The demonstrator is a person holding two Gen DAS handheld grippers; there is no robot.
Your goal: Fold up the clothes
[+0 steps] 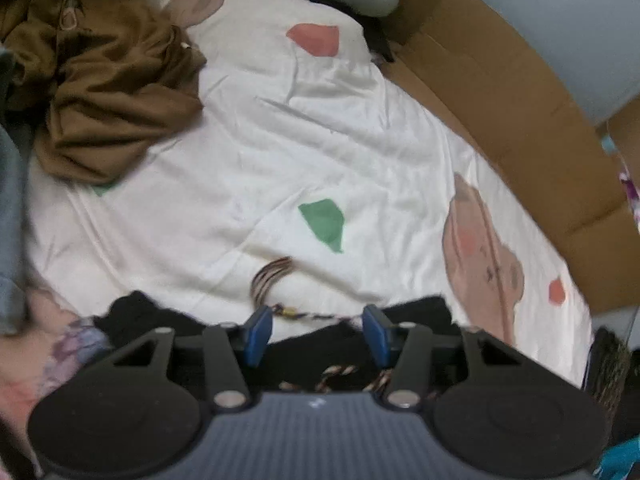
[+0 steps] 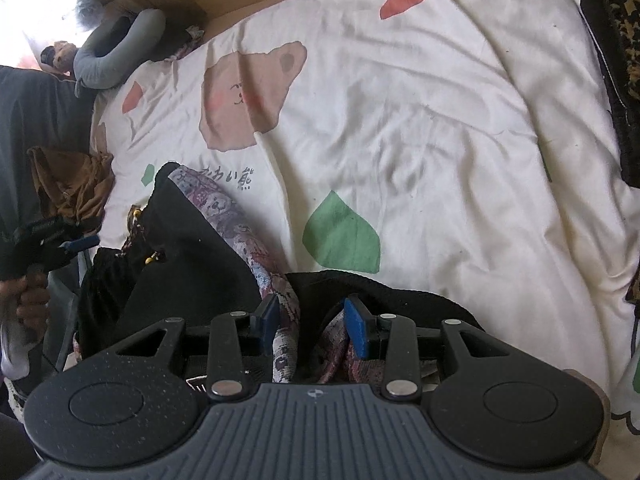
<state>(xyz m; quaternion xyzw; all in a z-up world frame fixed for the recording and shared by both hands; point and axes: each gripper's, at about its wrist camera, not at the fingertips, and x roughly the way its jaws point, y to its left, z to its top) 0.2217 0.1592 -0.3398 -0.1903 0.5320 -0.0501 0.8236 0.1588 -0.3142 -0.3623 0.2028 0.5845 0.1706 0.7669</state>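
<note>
Black garment (image 2: 192, 264) with a floral-patterned lining or trim, purple and grey, lies crumpled at the near edge of the bed, on top of the cream bedsheet (image 2: 440, 128). In the right wrist view it runs from near left toward the middle, the patterned band (image 2: 240, 220) draped diagonally over the black cloth.

Bedsheet: largest thing in view, wrinkled, printed with pale brown bear faces, green leaf shapes, coral patches. Covers most of both views.

Cardboard (image 1: 520, 112): brown sheet along the right and far side of the bed in the left wrist view.

Brown satin garment (image 1: 108, 92): bunched heap on the far left of the sheet, well apart from the black garment.

Grey padded roll (image 2: 116, 52): curved, at the far left corner by the cardboard.

Dark patterned fabric (image 2: 616, 64) along the far right edge, gold and black.

Right gripper (image 2: 312, 320): blue pads part-way apart, patterned band and black cloth bunched between them; fabric lies against both pads, so it reads as pinching the garment.

Left gripper (image 1: 318, 330): pads spread, over the black garment's edge, a thin braided cord (image 1: 312, 314) crossing the gap. Pads not pressing on anything. Seen from the right wrist view, it sits at the far left, held by a hand (image 2: 28, 300).
</note>
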